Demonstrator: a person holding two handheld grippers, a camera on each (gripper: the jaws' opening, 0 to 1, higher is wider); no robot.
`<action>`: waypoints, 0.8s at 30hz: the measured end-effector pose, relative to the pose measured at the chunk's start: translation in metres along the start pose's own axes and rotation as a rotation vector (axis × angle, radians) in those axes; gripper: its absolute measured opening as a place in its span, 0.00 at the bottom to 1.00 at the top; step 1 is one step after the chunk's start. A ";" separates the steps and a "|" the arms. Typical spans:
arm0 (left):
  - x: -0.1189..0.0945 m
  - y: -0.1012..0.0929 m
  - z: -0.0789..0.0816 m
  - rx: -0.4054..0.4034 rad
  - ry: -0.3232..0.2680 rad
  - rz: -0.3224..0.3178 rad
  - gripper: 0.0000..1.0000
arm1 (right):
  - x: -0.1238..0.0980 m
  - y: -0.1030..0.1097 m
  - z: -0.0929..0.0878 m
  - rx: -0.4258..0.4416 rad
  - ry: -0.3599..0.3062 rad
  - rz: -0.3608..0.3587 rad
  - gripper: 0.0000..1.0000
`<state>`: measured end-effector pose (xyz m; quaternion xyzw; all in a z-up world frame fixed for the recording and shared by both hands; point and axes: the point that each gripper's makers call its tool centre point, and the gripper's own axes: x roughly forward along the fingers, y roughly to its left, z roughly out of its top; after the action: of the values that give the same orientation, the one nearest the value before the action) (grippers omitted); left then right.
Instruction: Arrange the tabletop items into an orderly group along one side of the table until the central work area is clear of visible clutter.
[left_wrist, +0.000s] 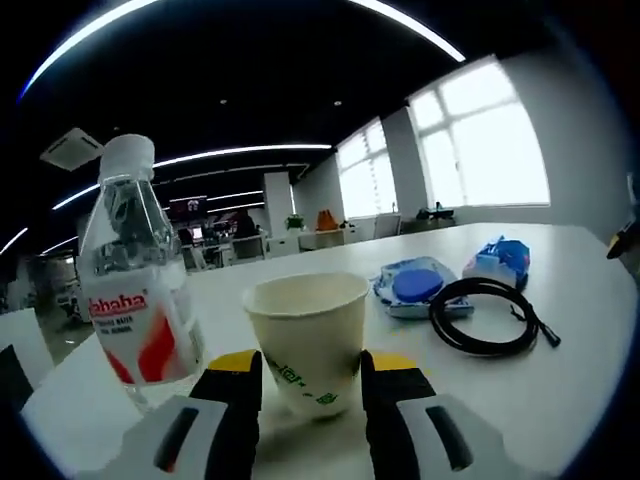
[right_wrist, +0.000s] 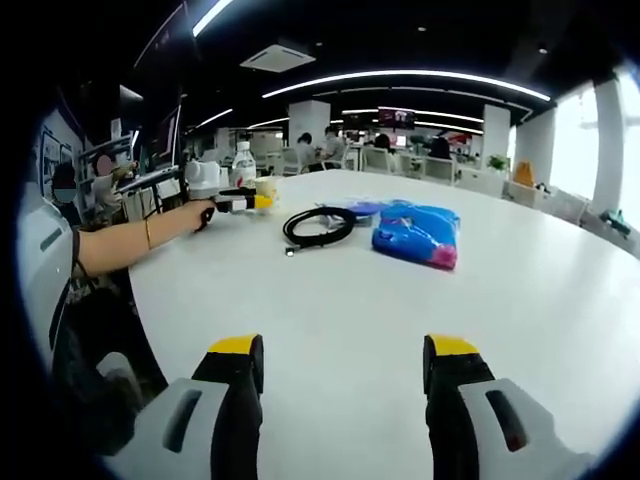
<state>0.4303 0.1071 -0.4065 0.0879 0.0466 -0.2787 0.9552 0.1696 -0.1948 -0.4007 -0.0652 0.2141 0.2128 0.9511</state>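
Left gripper (left_wrist: 312, 385): jaws either side of the paper cup (left_wrist: 306, 335), squeeze unclear; bottle (left_wrist: 135, 280) at its 9 o'clock. We'd judge the cup light and crushable, so hold it low, gently. Right gripper (right_wrist: 340, 372) spread wide, holding nothing.

Your left gripper (left_wrist: 312, 400) and right gripper (right_wrist: 343, 385) match: black jaws capped with yellow tips, on pale grey housings with dark oval slots. Your bare forearm (right_wrist: 125, 240) wears a thin bracelet (right_wrist: 147, 234).
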 end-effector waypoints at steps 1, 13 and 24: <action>0.000 0.000 0.000 -0.010 -0.005 -0.002 0.39 | 0.000 0.000 0.000 0.001 -0.001 0.001 0.63; -0.006 -0.003 0.002 -0.003 0.008 -0.019 0.46 | -0.002 0.002 0.000 0.012 -0.011 0.006 0.67; -0.017 -0.003 0.005 0.008 0.020 -0.026 0.49 | -0.005 0.002 0.002 0.016 -0.023 0.001 0.67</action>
<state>0.4144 0.1128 -0.4001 0.0941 0.0563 -0.2902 0.9507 0.1650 -0.1944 -0.3968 -0.0549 0.2048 0.2125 0.9539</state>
